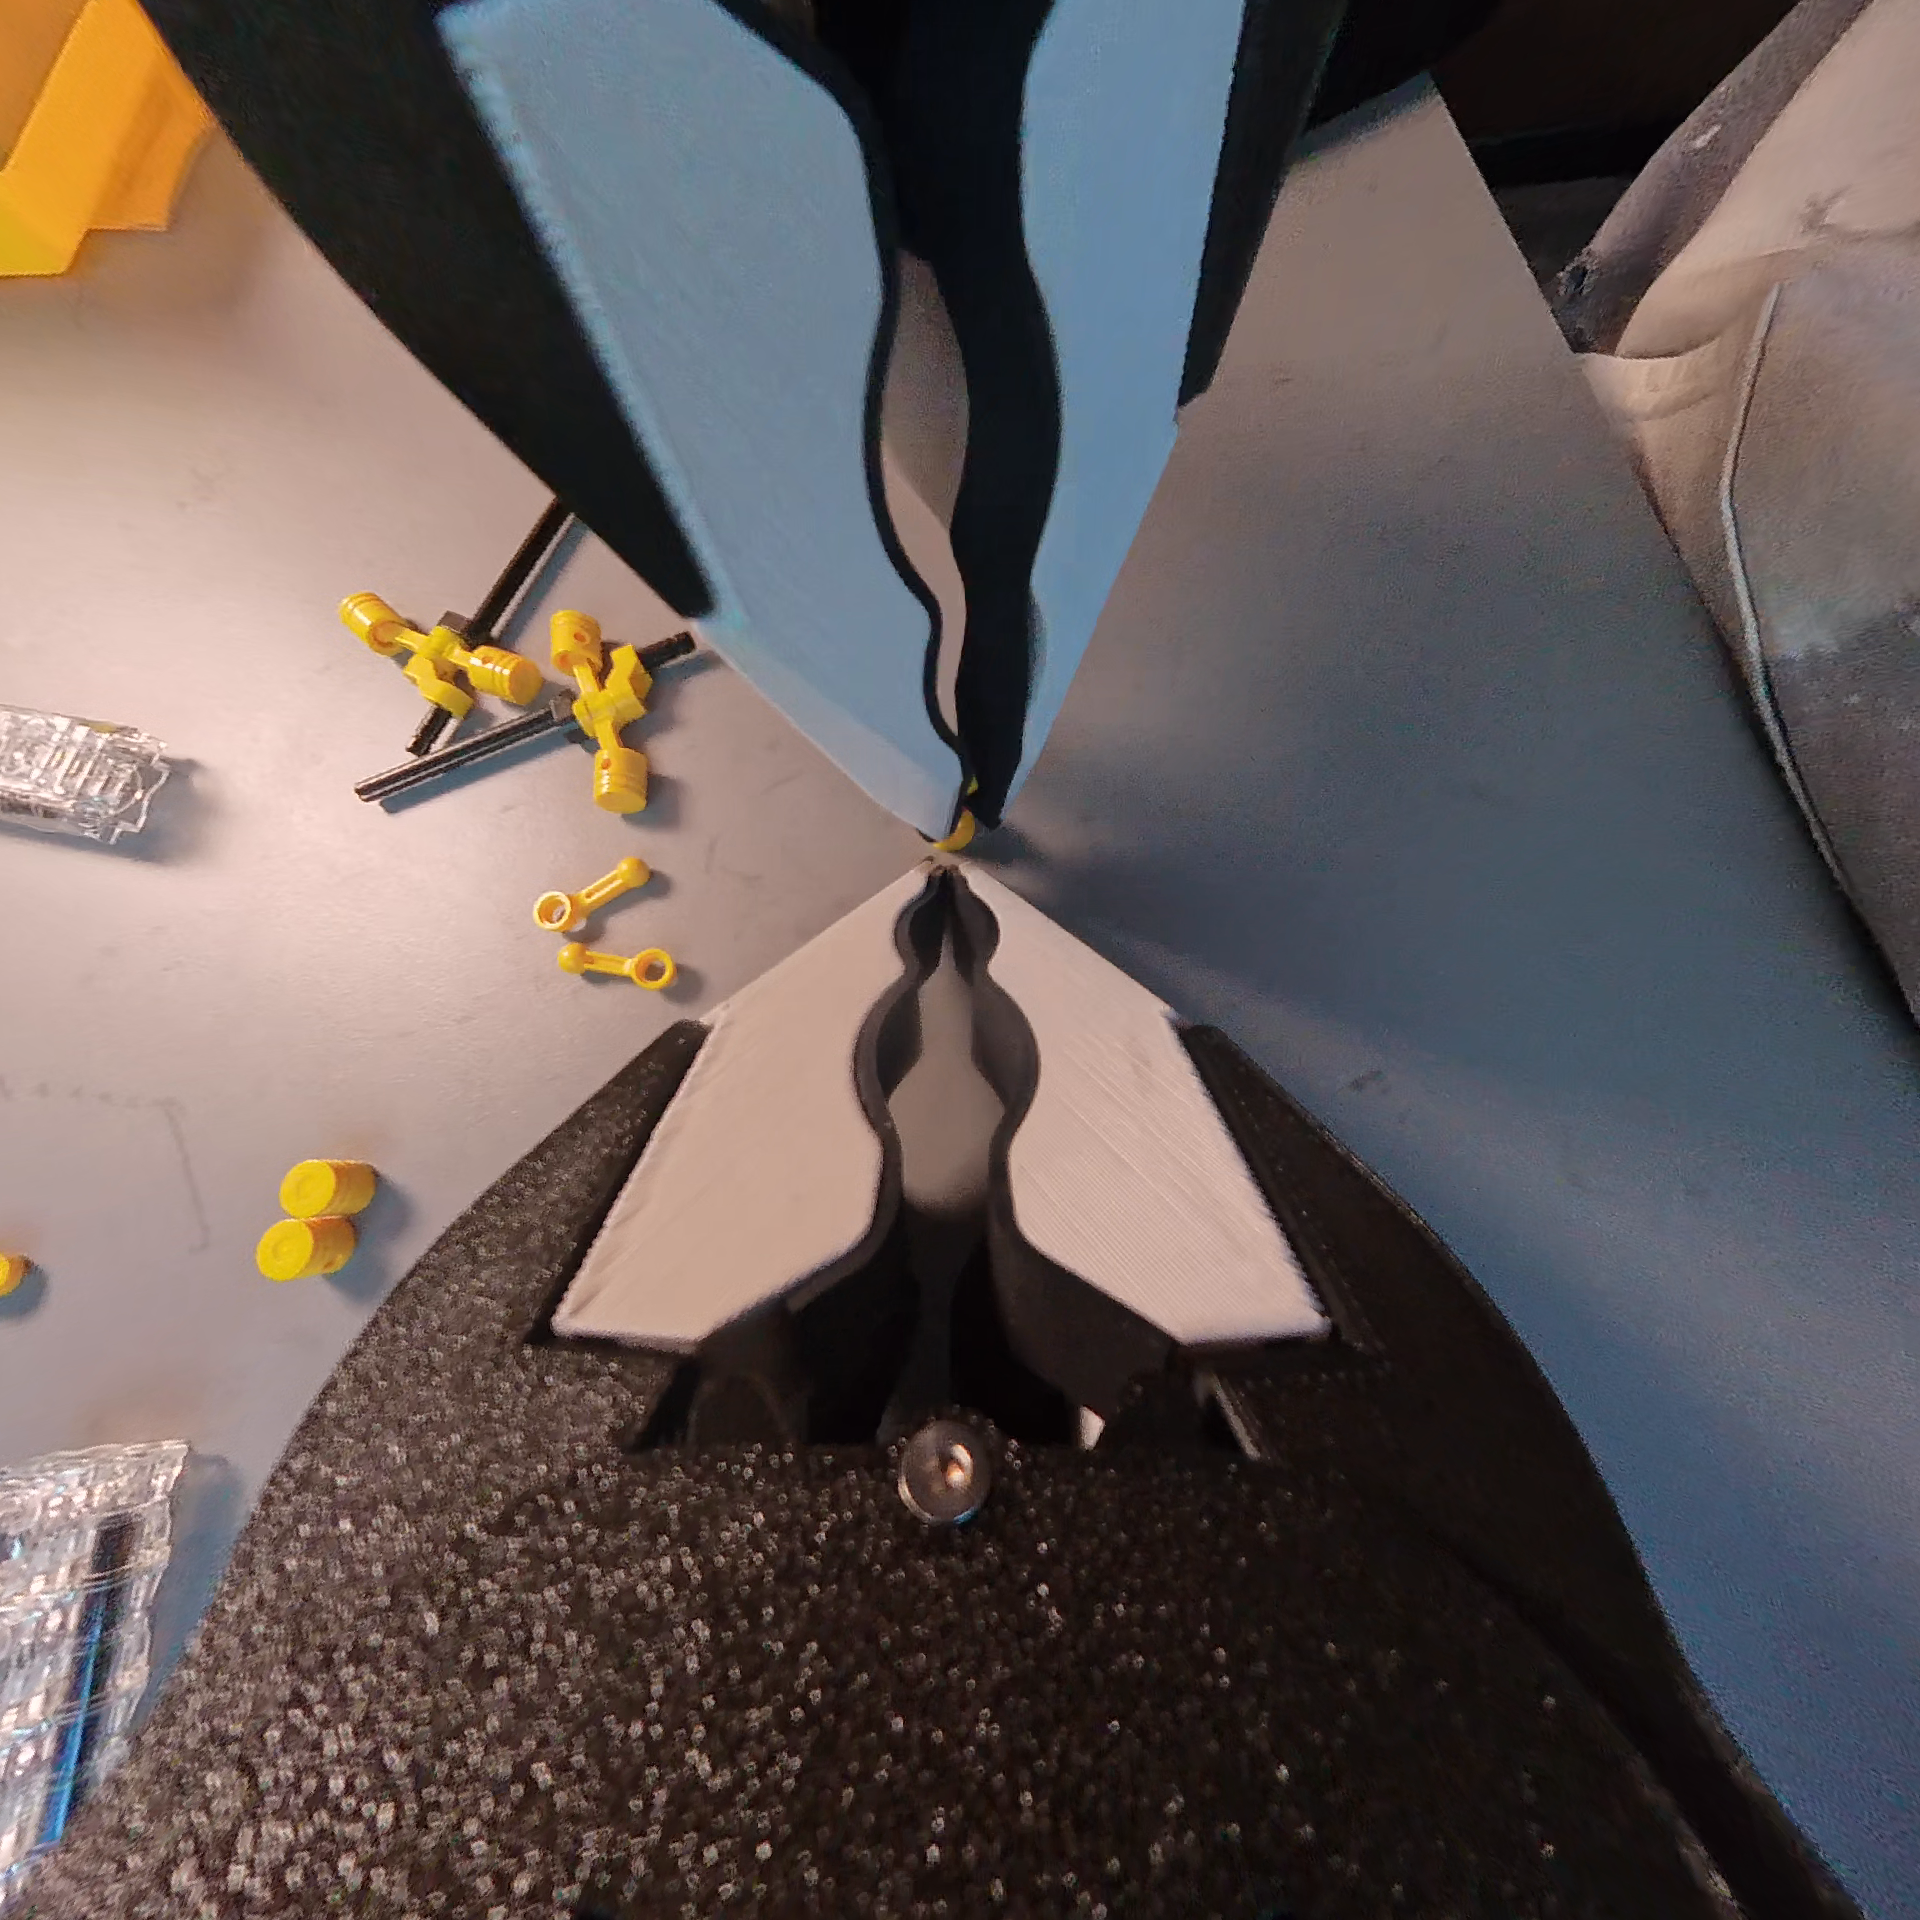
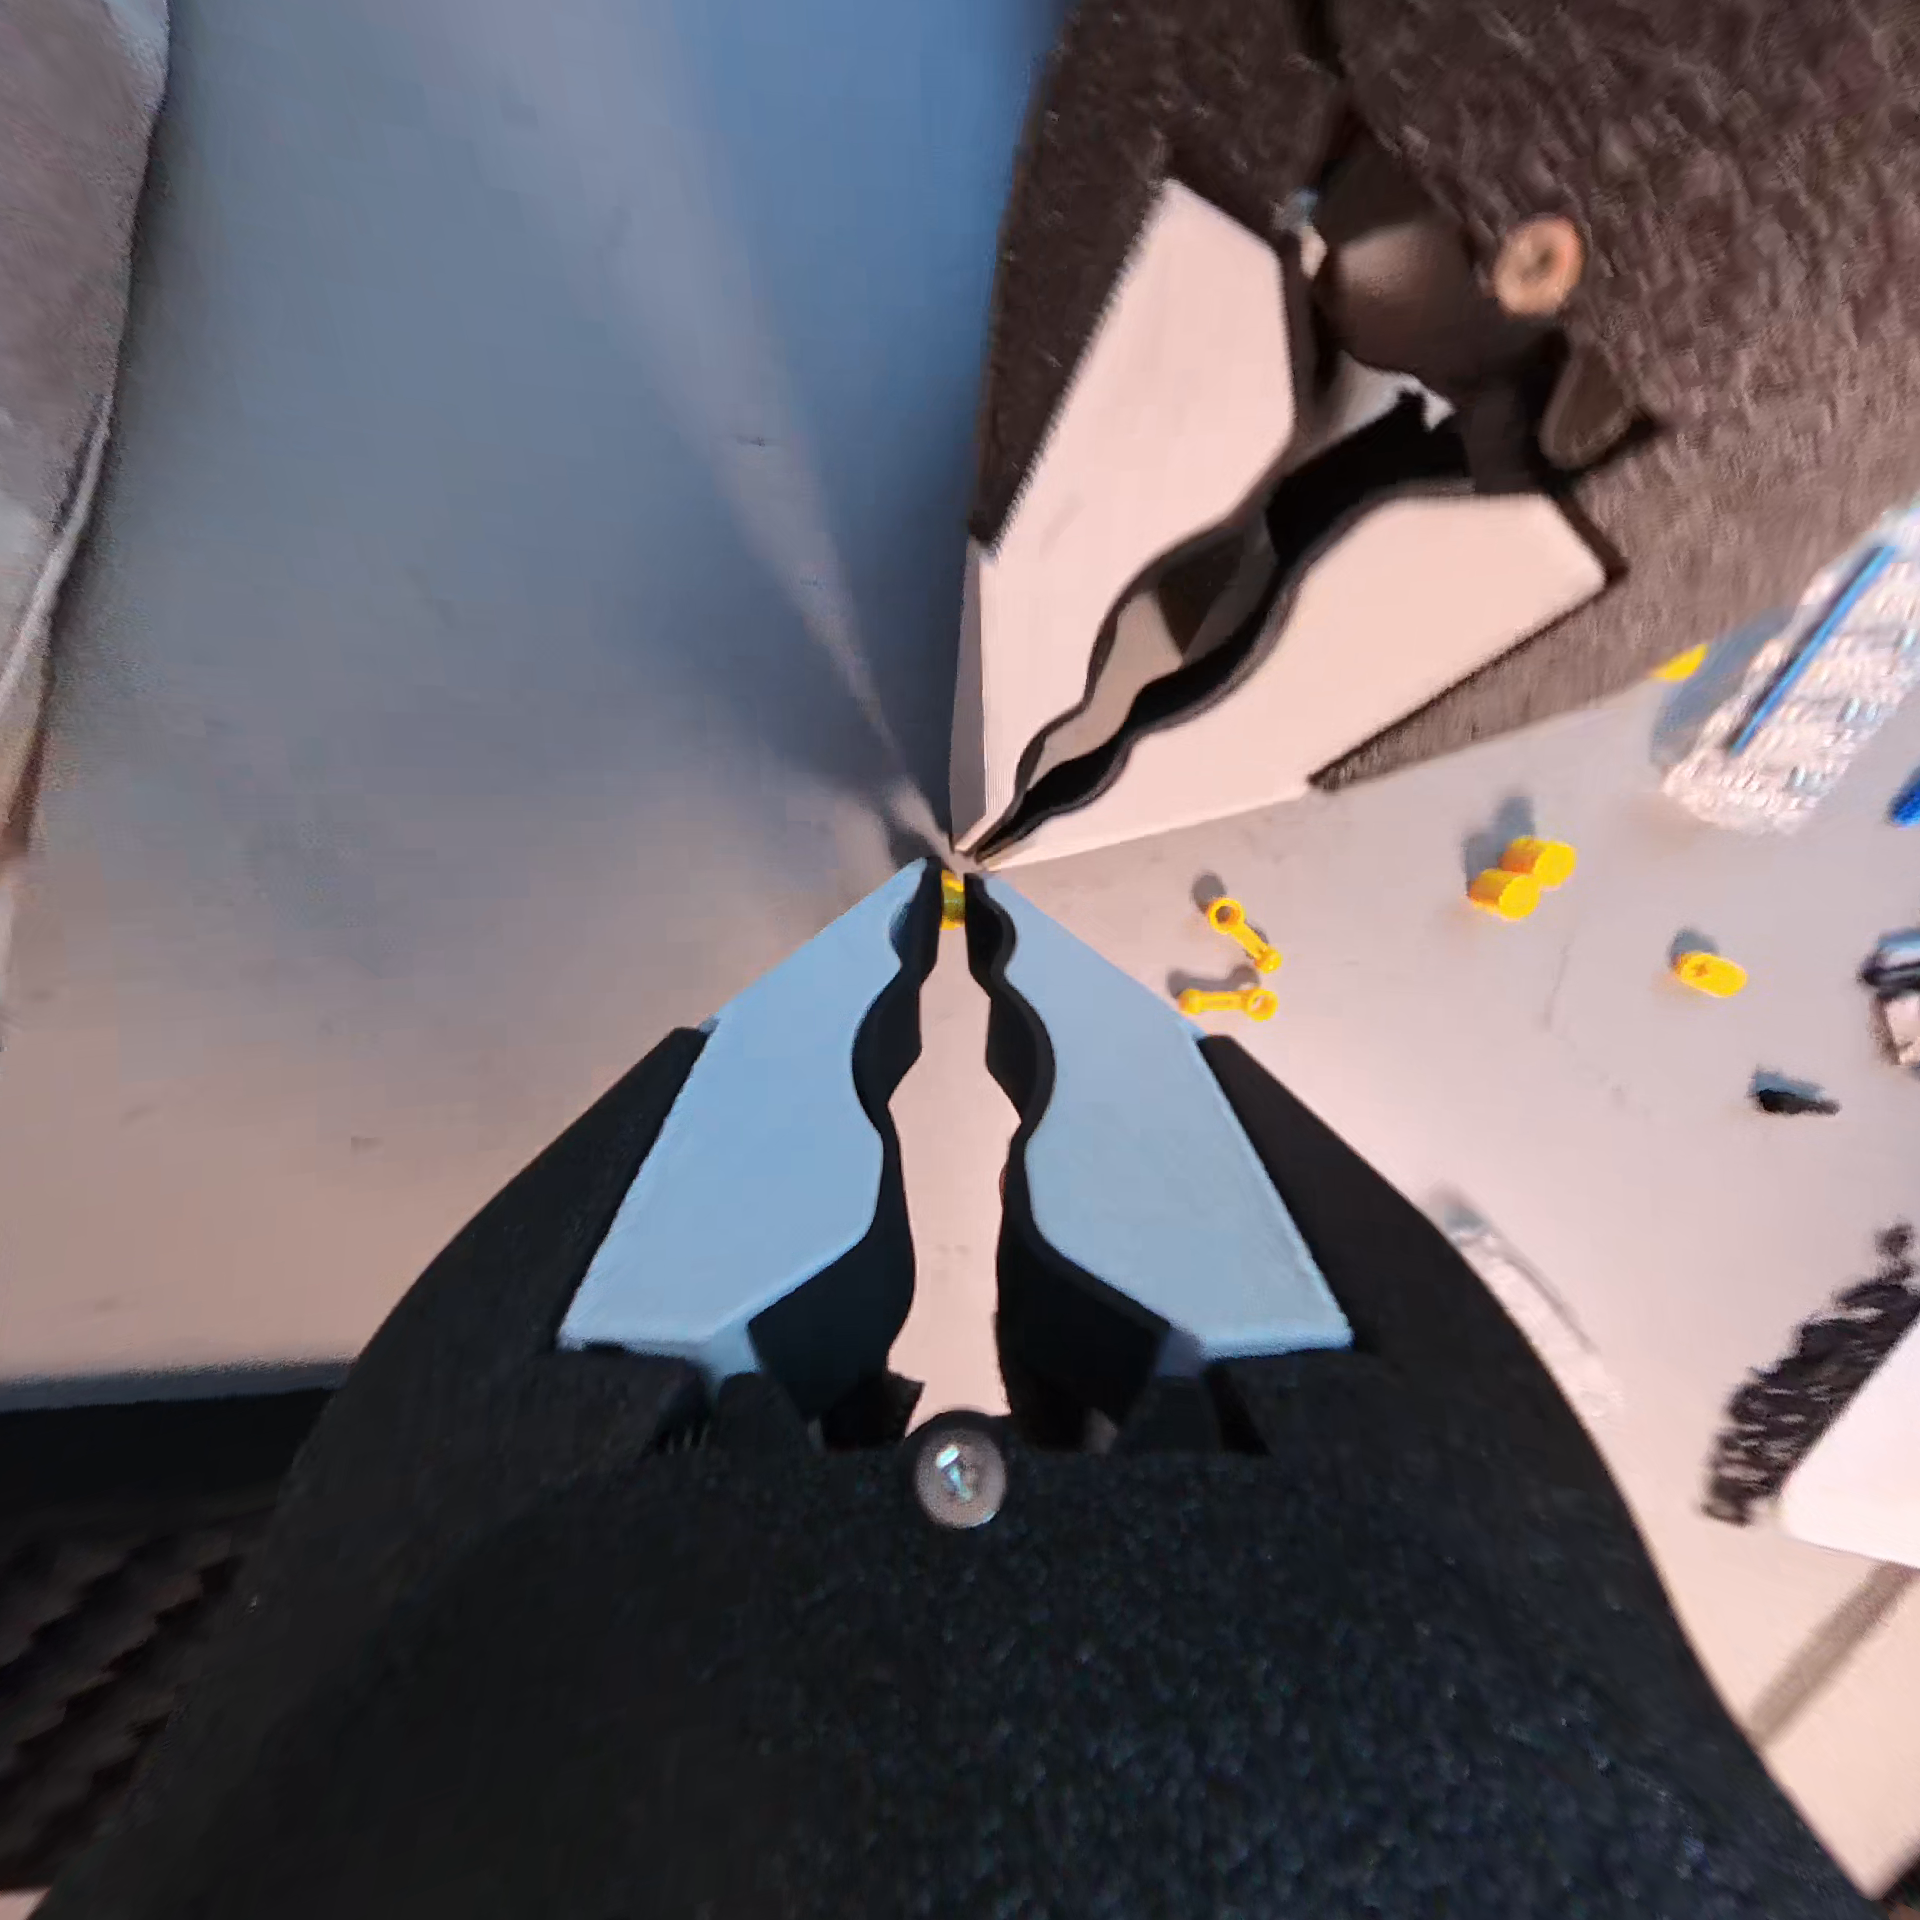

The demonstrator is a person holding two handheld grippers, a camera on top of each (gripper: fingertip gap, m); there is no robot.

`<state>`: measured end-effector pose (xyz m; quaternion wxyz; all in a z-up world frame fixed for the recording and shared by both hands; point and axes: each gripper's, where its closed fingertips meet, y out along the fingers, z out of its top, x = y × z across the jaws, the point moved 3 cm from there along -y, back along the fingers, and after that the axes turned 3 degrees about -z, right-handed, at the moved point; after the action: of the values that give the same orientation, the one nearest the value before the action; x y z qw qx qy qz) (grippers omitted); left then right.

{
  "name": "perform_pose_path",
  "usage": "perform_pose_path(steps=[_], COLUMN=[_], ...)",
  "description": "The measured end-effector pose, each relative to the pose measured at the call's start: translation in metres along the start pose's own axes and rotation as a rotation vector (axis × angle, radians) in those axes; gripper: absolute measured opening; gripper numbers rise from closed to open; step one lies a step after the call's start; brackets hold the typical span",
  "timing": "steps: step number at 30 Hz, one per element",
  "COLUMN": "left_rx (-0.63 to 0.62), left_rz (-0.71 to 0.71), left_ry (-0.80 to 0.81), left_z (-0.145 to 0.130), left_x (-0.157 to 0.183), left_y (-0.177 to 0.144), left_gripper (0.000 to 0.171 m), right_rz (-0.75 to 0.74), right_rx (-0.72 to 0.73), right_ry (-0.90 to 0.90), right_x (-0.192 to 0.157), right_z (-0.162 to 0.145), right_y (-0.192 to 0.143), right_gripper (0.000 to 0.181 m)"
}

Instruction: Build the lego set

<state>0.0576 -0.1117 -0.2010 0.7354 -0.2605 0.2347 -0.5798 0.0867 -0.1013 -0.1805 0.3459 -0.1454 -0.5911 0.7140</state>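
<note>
The right gripper (image 2: 948, 896) pinched a small yellow piece (image 2: 951, 898), seemingly light, stiff and slippery, at its tips, best held across its sides, while the left gripper (image 1: 943, 864), tips pressed together, met it there

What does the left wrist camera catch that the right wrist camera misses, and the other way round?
Only the left wrist view shows the yellow bin and the assembled yellow pistons on black axles. Only the right wrist view shows a lone yellow piece and a dark blurred heap. Both show the left gripper and right gripper tip to tip around a small yellow part, two yellow rods, two yellow cylinders and the grey table.
</note>
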Motion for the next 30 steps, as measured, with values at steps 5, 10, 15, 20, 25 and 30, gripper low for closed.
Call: perform_pose_path(steps=[5, 10, 15, 20, 25, 30], left_rx=[0.002, 0.003, 0.003, 0.001, -0.002, 0.000], left_rz=[0.015, -0.001, -0.008, -0.042, -0.053, -0.029], left_ry=[-0.027, -0.032, -0.034, -0.039, -0.041, -0.022], left_z=[0.001, 0.005, 0.006, 0.007, 0.010, 0.010], left_x=[-0.004, -0.004, -0.003, 0.002, 0.003, 0.003], left_y=[0.001, 0.005, 0.005, 0.007, 0.011, 0.012], left_gripper=[0.010, 0.011, 0.011, 0.017, 0.016, 0.014], right_rz=[-0.039, -0.080, -0.110, -0.137, -0.154, -0.156], right_rx=[0.115, 0.132, 0.185, 0.230, 0.218, 0.171], right_ry=[0.189, 0.236, 0.321, 0.386, 0.357, 0.303], right_x=[-0.001, -0.003, -0.004, -0.006, -0.007, -0.006], right_z=[-0.004, -0.006, -0.009, -0.011, -0.011, -0.009], right_y=[-0.001, -0.001, -0.002, -0.002, -0.002, 0.000], right_gripper=[0.003, 0.003, 0.003, 0.003, 0.003, 0.003])
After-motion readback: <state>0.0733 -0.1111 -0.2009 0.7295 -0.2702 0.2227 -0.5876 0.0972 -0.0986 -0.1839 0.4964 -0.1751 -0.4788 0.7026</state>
